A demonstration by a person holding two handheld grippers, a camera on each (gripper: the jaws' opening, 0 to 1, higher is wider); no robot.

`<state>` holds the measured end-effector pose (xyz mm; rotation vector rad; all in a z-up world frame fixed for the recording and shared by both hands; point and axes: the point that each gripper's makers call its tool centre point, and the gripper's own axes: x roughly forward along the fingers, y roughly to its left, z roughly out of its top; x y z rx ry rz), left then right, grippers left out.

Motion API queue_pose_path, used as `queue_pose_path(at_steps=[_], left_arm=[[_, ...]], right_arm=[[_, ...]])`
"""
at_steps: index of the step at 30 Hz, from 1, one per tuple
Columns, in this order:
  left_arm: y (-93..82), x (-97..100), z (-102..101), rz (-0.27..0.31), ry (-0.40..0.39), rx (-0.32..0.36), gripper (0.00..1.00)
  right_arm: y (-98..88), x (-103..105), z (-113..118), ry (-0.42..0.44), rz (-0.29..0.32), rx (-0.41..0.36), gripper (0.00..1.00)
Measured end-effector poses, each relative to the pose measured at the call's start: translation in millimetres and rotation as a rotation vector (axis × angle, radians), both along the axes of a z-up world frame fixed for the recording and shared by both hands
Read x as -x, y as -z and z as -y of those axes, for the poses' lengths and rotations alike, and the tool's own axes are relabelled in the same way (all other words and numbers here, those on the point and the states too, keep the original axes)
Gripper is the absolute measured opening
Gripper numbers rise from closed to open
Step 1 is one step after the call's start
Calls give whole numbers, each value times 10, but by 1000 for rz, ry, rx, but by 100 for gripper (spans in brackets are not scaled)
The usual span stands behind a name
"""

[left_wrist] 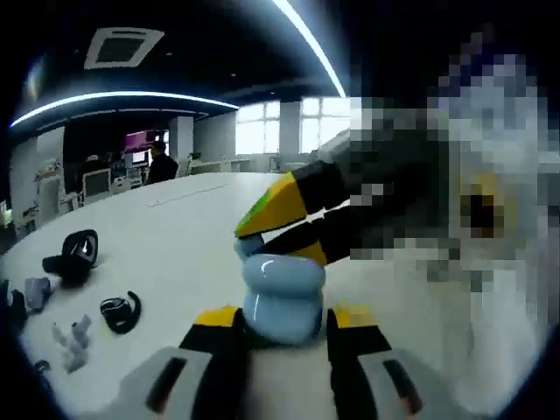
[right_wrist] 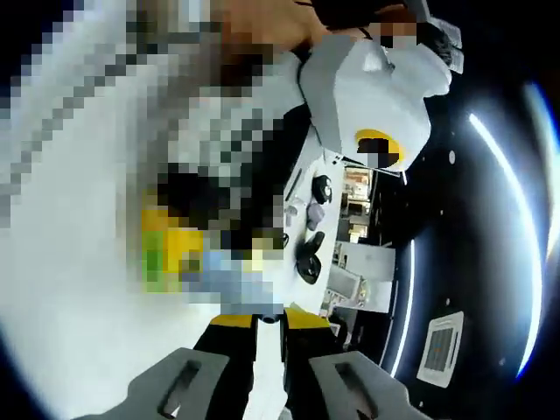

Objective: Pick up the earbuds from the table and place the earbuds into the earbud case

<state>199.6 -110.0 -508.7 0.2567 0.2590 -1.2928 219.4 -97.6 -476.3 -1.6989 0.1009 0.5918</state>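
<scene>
While clamped between the left gripper point(left_wrist: 284, 337)'s yellow-tipped jaws, sits upright on the white table point(left_wrist: 175, 236): pale blue earbud case point(left_wrist: 282, 299).

Seen in the left gripper view as a rounded, glossy shell, lid apparently parted from the base, pinched on both sides near its lower half. Met from the upper right by the right gripper point(left_wrist: 284, 226), yellow-and-black jaws narrowed to a slim gap just above the case top; whether anything sits between them cannot be told. Scattered on the table to the left, well apart from the case: black earbud point(left_wrist: 121, 312) with a hook, black device point(left_wrist: 74, 255), small pale pieces point(left_wrist: 72, 339). In the right gripper view, own jaws nearly touching, tips beside a blurred patch.
</scene>
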Motion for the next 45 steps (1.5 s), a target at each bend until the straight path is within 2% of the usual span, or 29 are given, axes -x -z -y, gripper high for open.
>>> queue_pose_path(at_steps=[9, 13, 16, 18, 21, 23, 25, 26, 31, 38, 45], left_arm=[[-16, -24, -4, -24, -20, 29, 37], [-199, 0, -16, -81, -7, 148, 37], [-395, 42, -44, -109, 30, 260, 37], [-468, 61, -62, -127, 49, 303, 37], [-568, 70, -94, -119, 59, 349, 37], [-648, 88, -103, -87, 62, 378, 37], [-689, 106, -103, -55, 63, 387, 37], [-710, 117, -100, -21, 62, 384, 37], [-718, 137, -76, 13, 56, 374, 37], [-735, 91, -93, 18, 30, 380, 37], [-732, 88, -72, 55, 8, 363, 37]], right_arm=[[-56, 57, -97, -7, -14, -25, 9], [-171, 67, -135, -18, -1, -47, 9], [-346, 84, -145, -20, 20, -91, 9], [-447, 100, -143, -22, 26, -111, 9], [-616, 103, -116, -17, 65, -131, 9], [-663, 118, -102, -15, 74, -131, 9], [-684, 121, -102, -17, 84, -129, 9], [-709, 126, -108, -19, 94, -127, 9], [-741, 137, -130, -20, 117, -113, 9], [-763, 120, -109, -14, 131, -83, 9], [-824, 76, -61, 9, 165, -36, 9]])
